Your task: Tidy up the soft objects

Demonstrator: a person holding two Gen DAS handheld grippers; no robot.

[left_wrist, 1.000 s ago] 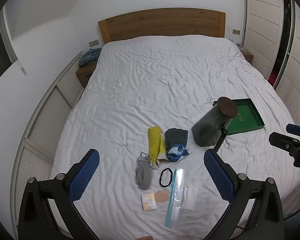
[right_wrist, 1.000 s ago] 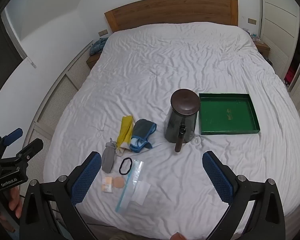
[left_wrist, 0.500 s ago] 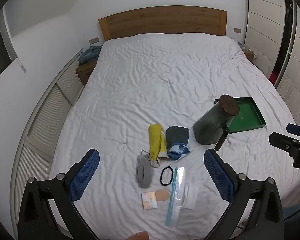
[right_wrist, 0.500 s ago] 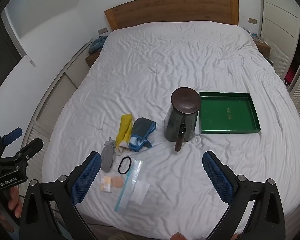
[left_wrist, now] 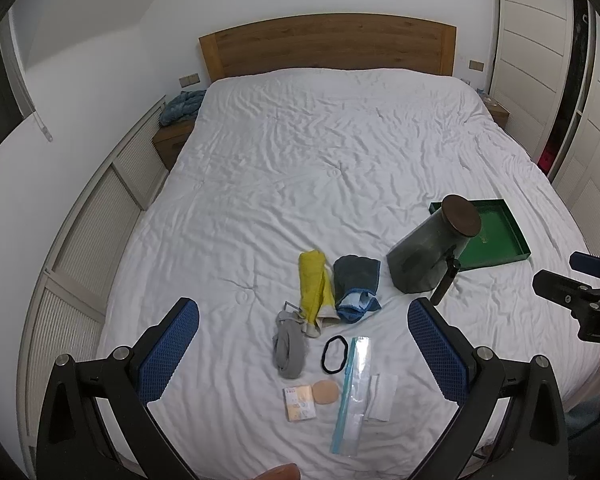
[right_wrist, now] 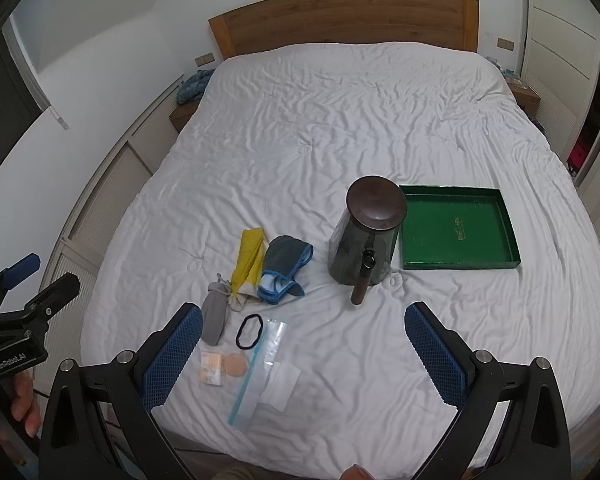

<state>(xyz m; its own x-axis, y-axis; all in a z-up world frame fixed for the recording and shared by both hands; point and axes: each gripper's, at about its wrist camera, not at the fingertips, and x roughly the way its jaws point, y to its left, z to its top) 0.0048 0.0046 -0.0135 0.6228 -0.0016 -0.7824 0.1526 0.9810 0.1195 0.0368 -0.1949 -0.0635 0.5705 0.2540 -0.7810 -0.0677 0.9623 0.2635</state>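
The soft things lie in a loose cluster near the foot of the bed [left_wrist: 340, 152]: a yellow cloth [left_wrist: 314, 280] rolled lengthwise, a dark grey cloth with blue trim [left_wrist: 356, 280] just beside it on the right, and a grey sock [left_wrist: 288, 350] touching the yellow roll's near end. In front of them sit a black hair tie [left_wrist: 334, 354], a clear zip bag [left_wrist: 352, 390], a round beige pad [left_wrist: 326, 392], a small printed packet [left_wrist: 299, 402] and a white folded piece [left_wrist: 382, 394]. To their right stands a dark lidded jar [right_wrist: 366, 236] with a dark stick [right_wrist: 362, 280] leaning at its front, and just beyond it an open green tray [right_wrist: 458, 228], which looks empty.

Over the last second the whole cluster has slid only slightly in both views; nothing on the bed has been touched. I read that as me settling my stance, so the sorting has not begun.

My left hand-held gripper [left_wrist: 302, 348] hangs above the cluster with its blue pads wide apart, holding nothing. My right hand-held gripper [right_wrist: 302, 350] is likewise spread and empty, framing the zip bag and the jar.

The tray looks like the likely destination, though the bag may also be meant to take the small items.
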